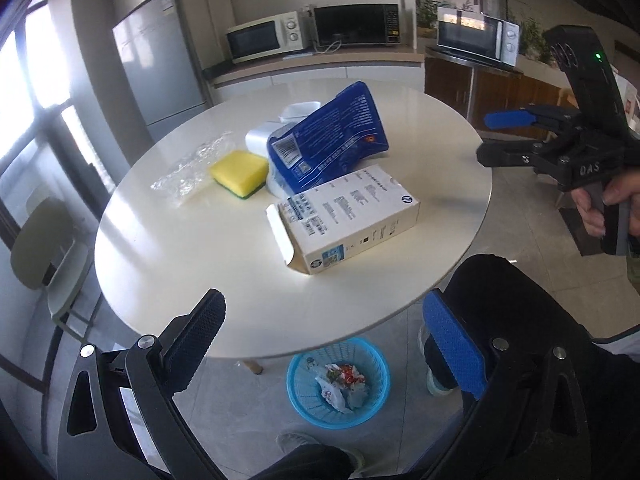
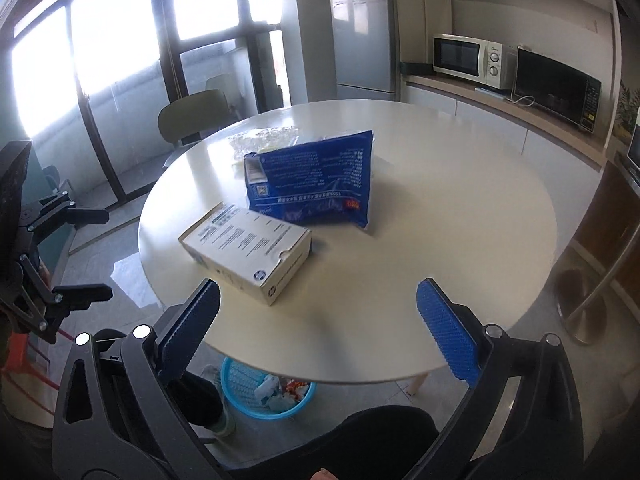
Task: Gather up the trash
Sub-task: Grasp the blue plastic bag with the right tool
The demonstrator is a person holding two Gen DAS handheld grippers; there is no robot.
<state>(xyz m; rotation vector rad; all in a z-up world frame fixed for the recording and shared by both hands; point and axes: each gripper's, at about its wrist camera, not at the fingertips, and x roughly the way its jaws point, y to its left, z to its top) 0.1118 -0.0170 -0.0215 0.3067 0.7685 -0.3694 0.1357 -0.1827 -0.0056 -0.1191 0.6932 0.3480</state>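
Observation:
A white HP carton [image 1: 344, 220] [image 2: 248, 248] lies with its flap open on the round white table [image 1: 192, 264] [image 2: 440, 220]. Behind it stands a blue packet [image 1: 328, 144] [image 2: 312, 180]. A yellow sponge [image 1: 240, 172] and a crumpled clear wrapper [image 1: 188, 176] [image 2: 264, 138] lie beside the packet. On the floor under the table's near edge, a blue basket [image 1: 300, 396] [image 2: 236, 384] holds several wrappers. My left gripper [image 1: 326, 344] [image 2: 100, 254] hovers open above the table's near edge, empty. My right gripper [image 2: 320, 328] [image 1: 494, 138] is open and empty too, held off the table's side.
White tubs [image 1: 256, 140] sit behind the packet. A green chair [image 1: 44, 248] [image 2: 192, 116] stands by the window. A fridge [image 1: 160, 60] and microwaves [image 1: 268, 36] line the far counter. A person's dark-trousered legs [image 1: 500, 300] and shoes are by the basket.

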